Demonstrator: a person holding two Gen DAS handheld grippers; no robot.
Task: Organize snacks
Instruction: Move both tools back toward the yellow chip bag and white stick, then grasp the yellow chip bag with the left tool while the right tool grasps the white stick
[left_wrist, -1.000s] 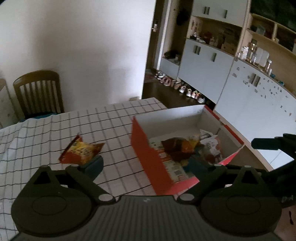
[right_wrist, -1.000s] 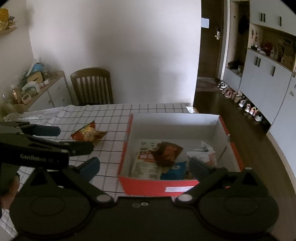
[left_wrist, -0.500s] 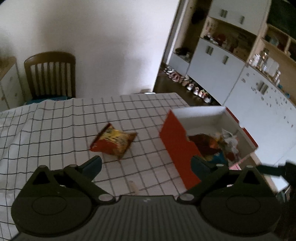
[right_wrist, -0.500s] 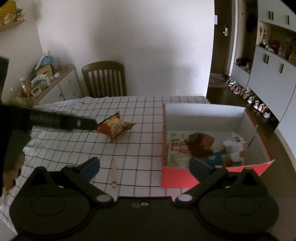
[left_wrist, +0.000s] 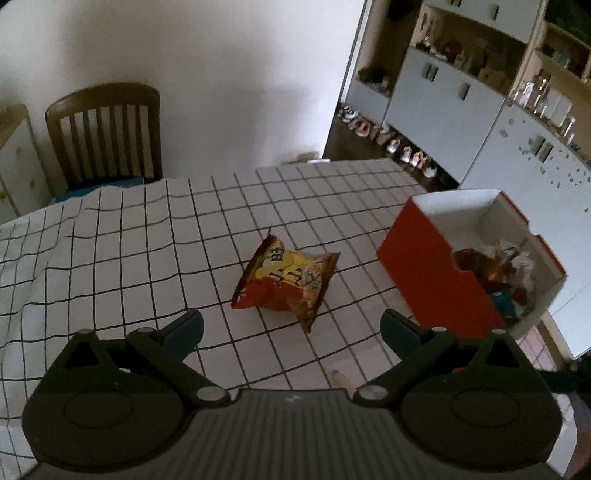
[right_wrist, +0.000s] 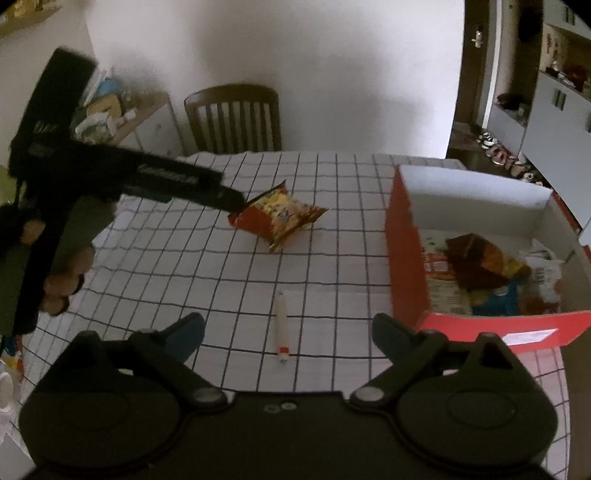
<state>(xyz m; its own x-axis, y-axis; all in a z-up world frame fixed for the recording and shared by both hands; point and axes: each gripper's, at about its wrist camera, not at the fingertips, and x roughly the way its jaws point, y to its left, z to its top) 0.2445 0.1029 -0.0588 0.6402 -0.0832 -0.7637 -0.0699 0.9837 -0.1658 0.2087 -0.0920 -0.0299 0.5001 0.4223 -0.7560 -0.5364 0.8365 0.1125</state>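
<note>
1. On the checked tablecloth (left_wrist: 147, 240) we see a red and yellow snack bag (left_wrist: 286, 282) lying flat, well apart from the red box (left_wrist: 428, 273) on its right.
2. We hold the left gripper (left_wrist: 291, 325) just short of the bag, its jaws wide apart with nothing between them; in the right wrist view its dark tip reaches the bag's left corner, though we cannot tell whether it touches.
3. We hold the right gripper (right_wrist: 288, 326) over the table's near side; its jaws are closing but stand wide, no pad pressing on anything.
4. A slim white stick packet (right_wrist: 281, 326) lies on the cloth between those jaws.
5. Inside the box we see several snack packets (right_wrist: 480, 266) piled together.
6. A wooden chair (right_wrist: 232, 118) stands at the table's far edge.
</note>
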